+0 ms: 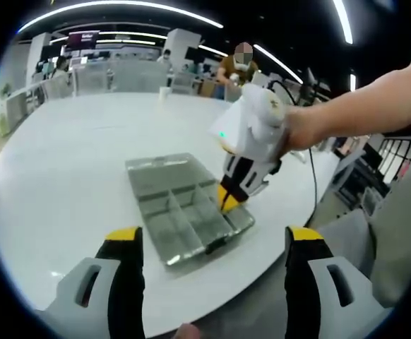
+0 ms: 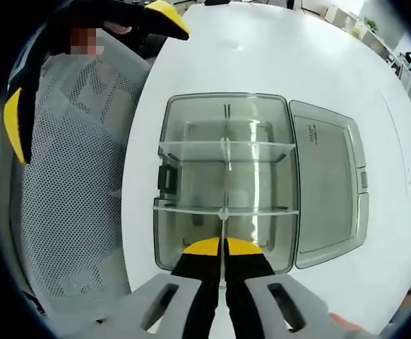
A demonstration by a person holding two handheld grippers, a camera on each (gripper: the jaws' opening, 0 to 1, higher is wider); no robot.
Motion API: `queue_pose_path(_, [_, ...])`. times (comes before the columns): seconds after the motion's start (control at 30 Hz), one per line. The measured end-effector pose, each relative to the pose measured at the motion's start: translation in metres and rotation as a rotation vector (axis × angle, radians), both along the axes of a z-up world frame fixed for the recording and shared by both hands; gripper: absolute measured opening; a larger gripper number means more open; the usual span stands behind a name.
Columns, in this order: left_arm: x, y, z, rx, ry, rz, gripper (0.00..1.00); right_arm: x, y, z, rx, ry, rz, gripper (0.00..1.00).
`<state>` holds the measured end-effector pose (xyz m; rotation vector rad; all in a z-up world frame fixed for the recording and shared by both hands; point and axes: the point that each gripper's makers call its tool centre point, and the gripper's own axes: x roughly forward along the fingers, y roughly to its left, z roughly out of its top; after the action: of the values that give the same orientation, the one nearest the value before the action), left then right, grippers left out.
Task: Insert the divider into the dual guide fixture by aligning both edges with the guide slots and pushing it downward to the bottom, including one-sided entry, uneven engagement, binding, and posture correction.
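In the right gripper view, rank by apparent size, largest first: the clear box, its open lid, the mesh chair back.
1. Chair, though nearness may inflate it.
2. Box.
3. Lid.

Right gripper (image 2: pixel 223 248) pinched on thin clear divider (image 2: pixel 223 227), tips over near wall of box (image 2: pixel 169 185). Ahead of tips: two cross partitions (image 2: pixel 223 150) span box, blocking straight path forward. Right of tips: open lid (image 2: pixel 329 194) lies flat beside box. Left of tips: table edge, then mesh chair (image 2: pixel 71 176). Beyond box: bare table (image 2: pixel 276 49), free room. Left gripper (image 1: pixel 212 254) wide apart, short of box, bare table between.
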<state>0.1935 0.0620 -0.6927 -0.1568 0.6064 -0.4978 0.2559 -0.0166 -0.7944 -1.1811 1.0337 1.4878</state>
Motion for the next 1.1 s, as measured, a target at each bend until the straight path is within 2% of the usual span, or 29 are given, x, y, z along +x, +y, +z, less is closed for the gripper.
queue_pose_path(0.47, [-0.003, 0.002, 0.002, 0.012, -0.001, -0.005, 0.8, 0.005, -0.001, -0.004, 0.011, 0.015, -0.044, 0.0])
queue_pose_path(0.7, [-0.004, 0.007, 0.002, 0.023, -0.002, -0.005, 0.8, 0.007, 0.0, 0.001, 0.024, -0.003, -0.066, 0.02])
queue_pose_path(1.1, [-0.011, 0.012, 0.002, 0.028, 0.005, 0.01, 0.8, 0.001, -0.003, 0.013, 0.061, 0.015, -0.104, 0.09])
